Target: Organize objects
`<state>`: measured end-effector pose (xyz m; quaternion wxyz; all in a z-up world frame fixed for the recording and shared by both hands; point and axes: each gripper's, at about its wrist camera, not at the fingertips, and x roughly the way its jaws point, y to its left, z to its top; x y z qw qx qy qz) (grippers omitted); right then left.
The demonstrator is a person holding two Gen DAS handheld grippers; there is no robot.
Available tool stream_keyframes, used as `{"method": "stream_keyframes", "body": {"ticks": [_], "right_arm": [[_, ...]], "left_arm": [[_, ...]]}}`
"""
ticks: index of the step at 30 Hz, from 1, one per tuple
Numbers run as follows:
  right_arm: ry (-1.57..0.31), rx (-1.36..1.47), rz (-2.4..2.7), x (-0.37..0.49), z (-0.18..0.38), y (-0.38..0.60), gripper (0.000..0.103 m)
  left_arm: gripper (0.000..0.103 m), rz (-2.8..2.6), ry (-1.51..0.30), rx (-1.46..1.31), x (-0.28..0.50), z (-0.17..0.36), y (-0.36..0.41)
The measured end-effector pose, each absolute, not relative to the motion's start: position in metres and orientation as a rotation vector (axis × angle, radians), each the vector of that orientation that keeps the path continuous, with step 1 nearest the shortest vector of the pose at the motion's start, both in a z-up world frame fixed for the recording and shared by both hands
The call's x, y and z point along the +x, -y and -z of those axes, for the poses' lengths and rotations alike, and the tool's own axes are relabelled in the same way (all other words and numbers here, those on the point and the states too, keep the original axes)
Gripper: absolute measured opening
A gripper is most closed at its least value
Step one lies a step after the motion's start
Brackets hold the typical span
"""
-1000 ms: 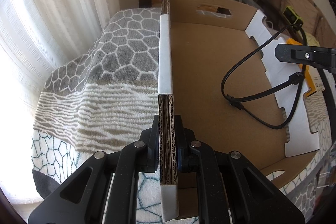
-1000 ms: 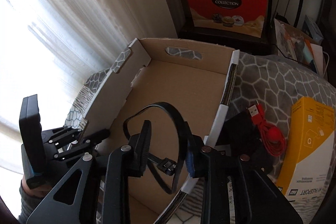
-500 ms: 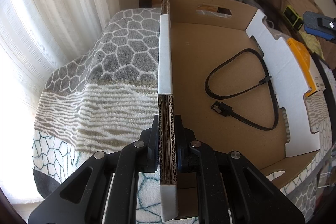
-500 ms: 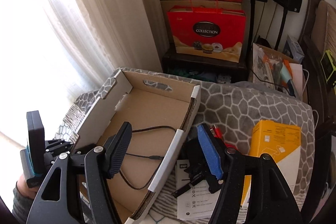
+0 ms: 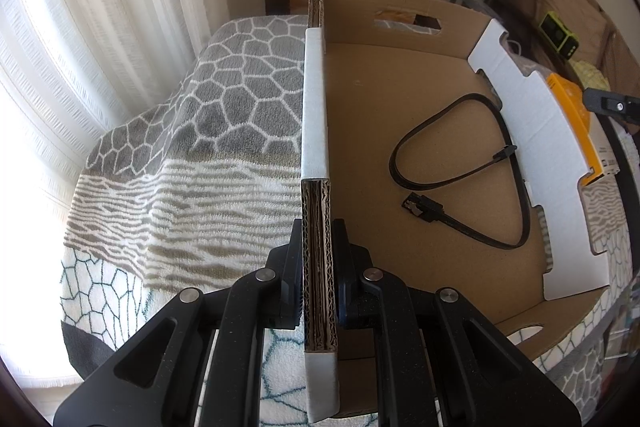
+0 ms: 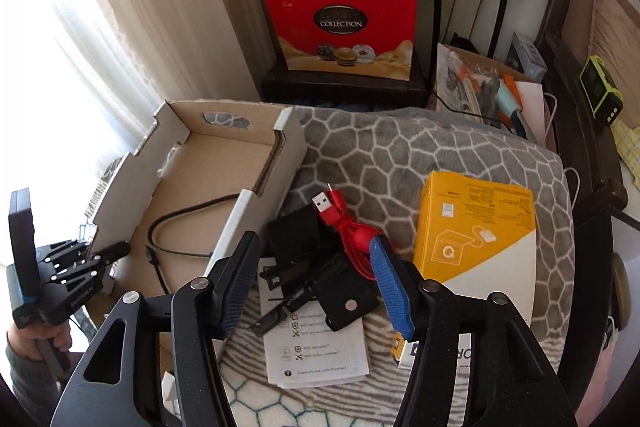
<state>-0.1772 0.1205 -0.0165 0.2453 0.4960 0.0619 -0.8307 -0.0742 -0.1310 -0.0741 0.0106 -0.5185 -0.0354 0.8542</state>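
Right gripper point(image 6: 316, 283) had pulled out of the cardboard box point(image 5: 420, 115) and swung over to the pile of things beside it; a second earlier it hung over the box floor with the black cable point(image 5: 472, 171) between its jaws. Cable now lay loose on the box floor, looped, one plug end pointing toward the near wall, nothing touching it. Right jaws stood apart and were closing, with no pad pressing on anything; under them, on the patterned blanket point(image 6: 420, 155), sat a black pouch point(image 6: 344, 299) with a snap, a black adapter point(image 6: 296, 231) and a red cable point(image 6: 344, 223) bundled with its USB plug pointing up and away. Red cable lay just beside the blue pad of the right-hand finger; whether it touched, couldn't tell. White leaflet point(image 6: 320, 359) lay under the pouch. Yellow-and-white box point(image 6: 476, 227) sat flat to the right of the pile, near the blanket's edge.

Left gripper point(image 5: 318, 279) hadn't shifted: jaws clamped on the box's side wall, corrugated edge squeezed between the pads, box held upright on the blanket. From the right wrist view, left gripper point(image 6: 68, 267) showed at the far left of the box with a hand point(image 6: 44, 343) and dark sleeve below it.

Behind the bed: red gift bag point(image 6: 344, 23) on a dark stand, white curtain point(image 5: 100, 27) on the left.
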Motion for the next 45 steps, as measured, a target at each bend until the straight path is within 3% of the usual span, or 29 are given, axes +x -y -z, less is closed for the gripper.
{"method": "stream_keyframes", "body": {"ticks": [2,5,16,19,28,31,35,45], "right_arm": [[-0.133,1.408,2.247,-0.179,0.026,-0.126,0.039],[-0.054,1.461,2.193,-0.180,0.039,-0.131,0.028],[-0.012,1.542,2.139,-0.175,0.062,-0.124,0.028],[-0.001,1.545,2.149,-0.173,0.064,-0.121,0.033],[-0.168,1.530,2.197,-0.165,0.067,-0.101,0.041],[-0.252,1.507,2.220,-0.160,0.067,-0.096,0.027],[-0.156,1.511,2.208,-0.162,0.066,-0.109,0.013],[-0.030,1.464,2.209,-0.162,0.035,-0.137,0.009]], "left_arm": [[0.011,-2.666,0.110,-1.618,-0.074,0.074,0.131],[0.011,-2.666,0.110,-1.618,-0.074,0.074,0.131],[0.011,-2.668,0.111,-1.618,-0.074,0.074,0.131],[0.011,-2.668,0.111,-1.618,-0.074,0.074,0.131],[0.011,-2.669,0.112,-1.619,-0.074,0.074,0.131],[0.011,-2.667,0.113,-1.620,-0.074,0.074,0.132],[0.011,-2.668,0.113,-1.620,-0.074,0.074,0.131],[0.011,-2.668,0.120,-1.619,-0.074,0.074,0.133]]}}
